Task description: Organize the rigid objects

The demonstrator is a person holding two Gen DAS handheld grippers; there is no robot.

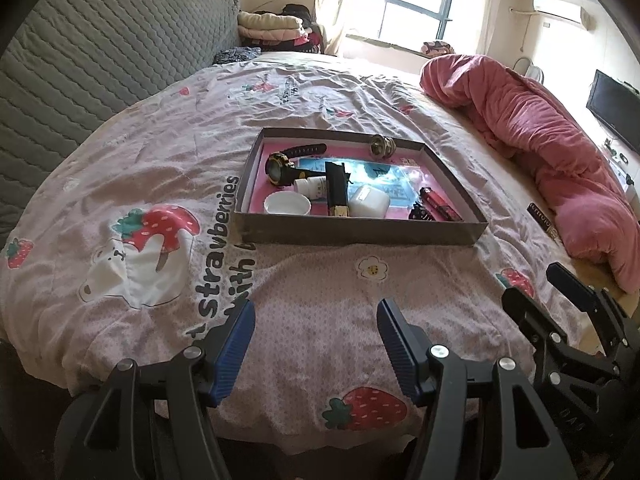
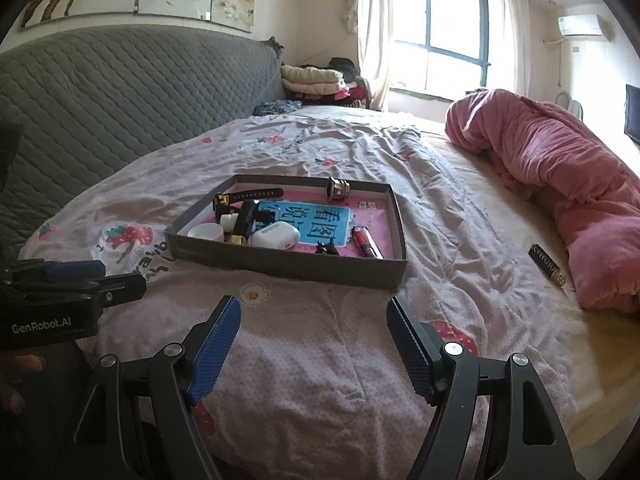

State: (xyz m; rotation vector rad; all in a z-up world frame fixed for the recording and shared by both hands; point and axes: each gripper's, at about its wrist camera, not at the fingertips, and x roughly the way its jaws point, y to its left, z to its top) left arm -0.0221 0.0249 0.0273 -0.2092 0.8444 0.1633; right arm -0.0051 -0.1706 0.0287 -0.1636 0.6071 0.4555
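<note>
A: Left gripper (image 1: 316,344): blue pads spread wide, nothing between them, poised over the strawberry-print bedspread (image 1: 160,168) short of the tray. Its body is cut off by the lower frame edge.

B: Right gripper (image 2: 314,344): same, jaws parted and empty, low over the bedspread, level, pointing at the tray. In the left wrist view only its black linkage shows at the right edge; fingertips partly out of frame.

A: Part of a hand (image 2: 16,380) shows at the lower left of the right wrist view, blurred and dark.

B: Shallow cardboard tray (image 1: 360,236) sits ahead, well apart from both grippers. Inside: watch (image 1: 280,166), white cup (image 1: 287,204), white earbud case (image 1: 368,201), dark upright box (image 1: 336,190), red lighter (image 1: 440,206), metal fitting (image 1: 382,146) at the far wall. A small white bottle is half hidden behind the box.

A: Black item beside the lighter: too small to identify. Dark tube (image 2: 546,266) lies outside the tray, against the pink quilt (image 2: 560,168); lettering illegible.
</note>
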